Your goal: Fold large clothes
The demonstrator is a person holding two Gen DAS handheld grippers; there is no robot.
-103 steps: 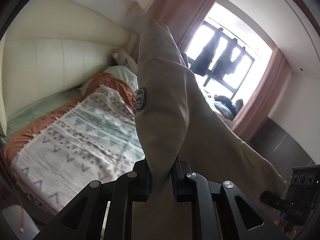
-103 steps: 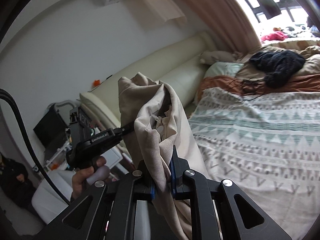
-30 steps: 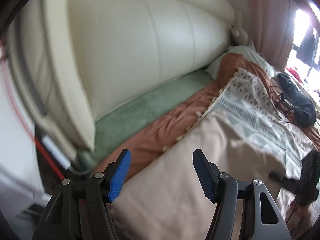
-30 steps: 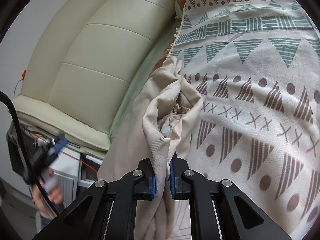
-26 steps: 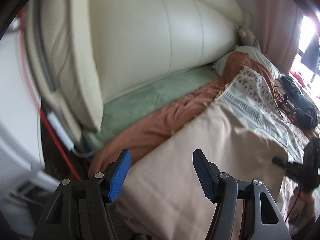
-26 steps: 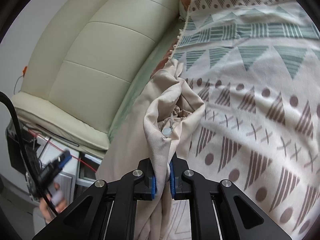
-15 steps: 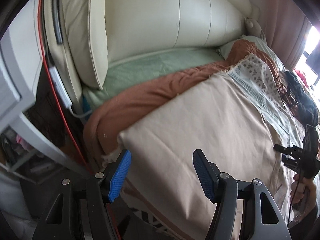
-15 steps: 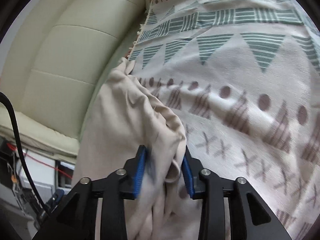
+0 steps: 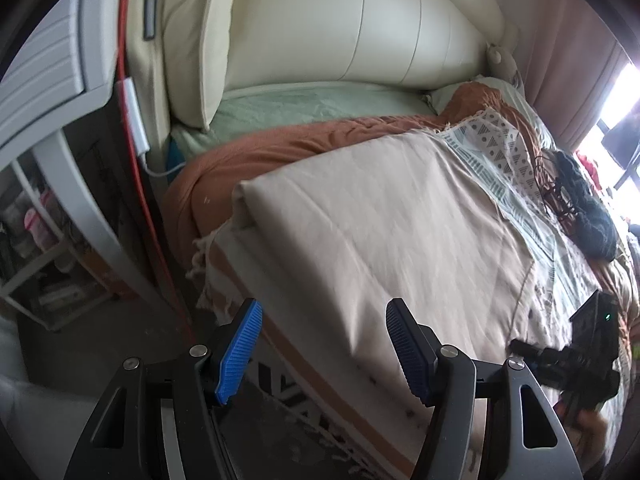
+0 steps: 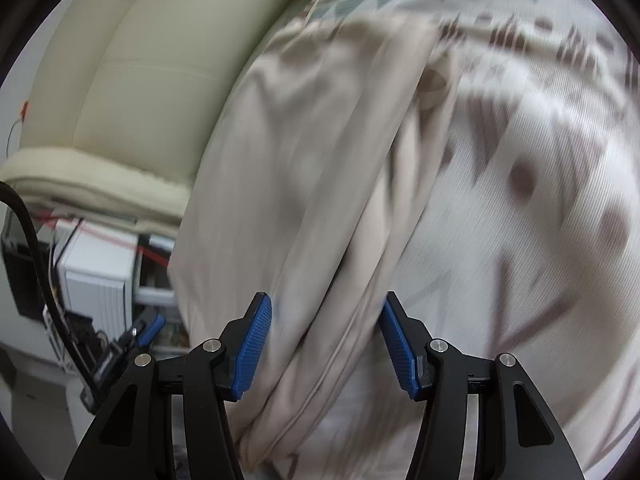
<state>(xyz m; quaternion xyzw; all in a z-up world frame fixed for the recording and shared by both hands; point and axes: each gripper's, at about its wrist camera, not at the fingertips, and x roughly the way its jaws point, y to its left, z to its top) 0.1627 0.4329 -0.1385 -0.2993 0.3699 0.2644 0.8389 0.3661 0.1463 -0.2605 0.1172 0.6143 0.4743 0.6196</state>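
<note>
Item: large beige woven-cloth garment [image 9: 384, 224], which we are viewing spread across the near end of the bed [image 9: 320, 108], on top of a patterned white, green and brown fringed blanket [image 9: 496, 148]. In the left wrist view one garment corner [image 9: 240, 192] is sitting at the bed's edge, beside the rust-orange bedspread [image 9: 248, 152].

Left gripper [image 9: 324, 344]: we are holding it wide open and empty above the lower garment edge, touching no cloth.

Right gripper [image 10: 324, 344]: we are holding it open too; a bunched ridge of the beige cloth [image 10: 352, 264] is running up between the blue pads [image 10: 252, 344], and we cannot tell whether it is touching them. This view is motion-blurred.

Risks, as we are judging them:
- The near edge is lying close to the bed's side, so a tug toward us could be dragging the garment off onto the floor.
- The ridge under the right gripper is uneven; closing on it could be catching several layers, or the blanket beneath, and skewing the fold.
- The dark knitted item with tangled cords [image 9: 588, 216] is lying further up the bed; a wide sweep could be snagging it.
- The red cable [image 9: 136, 152] is hanging beside the bed near the left gripper.
</note>
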